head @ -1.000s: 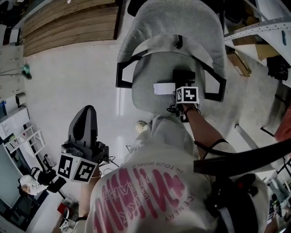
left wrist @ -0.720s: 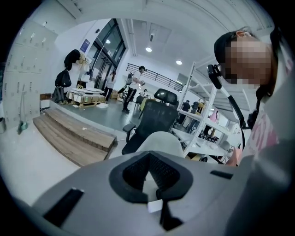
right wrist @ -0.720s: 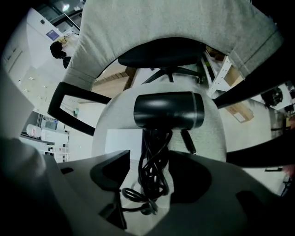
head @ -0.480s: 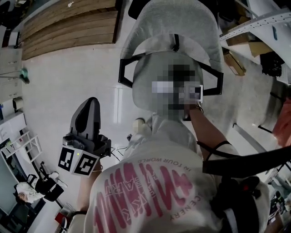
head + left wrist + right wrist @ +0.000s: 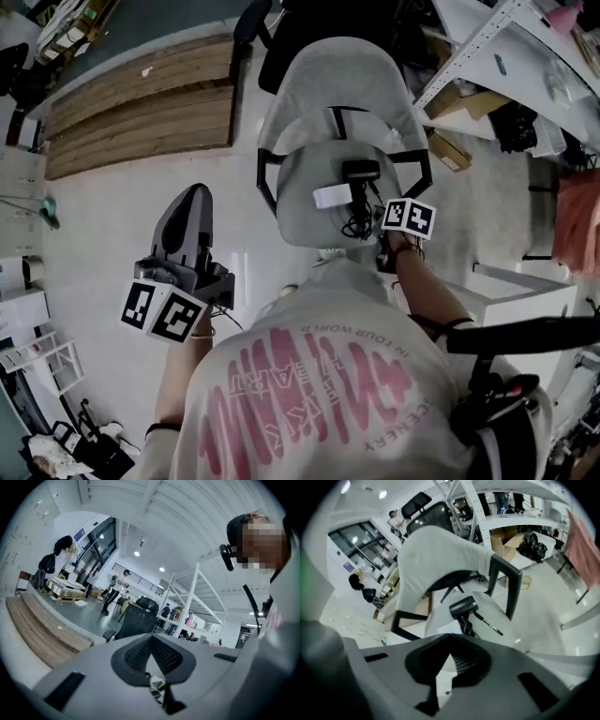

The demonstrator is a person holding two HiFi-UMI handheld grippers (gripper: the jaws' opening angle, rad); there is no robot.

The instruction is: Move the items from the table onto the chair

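A grey chair (image 5: 309, 103) with black armrests stands on the pale floor (image 5: 122, 234) in front of the person, whose white shirt (image 5: 309, 394) with pink print fills the bottom of the head view. The moved items lie on the chair's seat. A black handheld device (image 5: 361, 171) sits near the middle of it, with its cord (image 5: 356, 220) trailing toward the front edge. A flat white card (image 5: 333, 197) lies just beside the device, on the left of the view.

The right gripper (image 5: 451, 653) hangs over the front right part of the seat and tilts down toward it. Its marker cube (image 5: 408, 217) sits just above the person's wrist. Its jaws have just been closing, and they now press together at the tips with nothing between them. Past the tips, the right gripper view shows the device (image 5: 463, 607), its cord and a corner of the card on the seat, apart from the gripper.

The left gripper (image 5: 194, 192) is held out over the bare floor to the left of the chair, well apart from it, pointing roughly level. In the left gripper view its fingertips meet and pinch nothing. Beyond them are a wide hall, a black office chair (image 5: 136, 618), white shelving (image 5: 190, 597) and a few distant people.

Wooden boards (image 5: 141, 103) lie on the floor at upper left, and a shelving rack (image 5: 487, 37) stands at upper right
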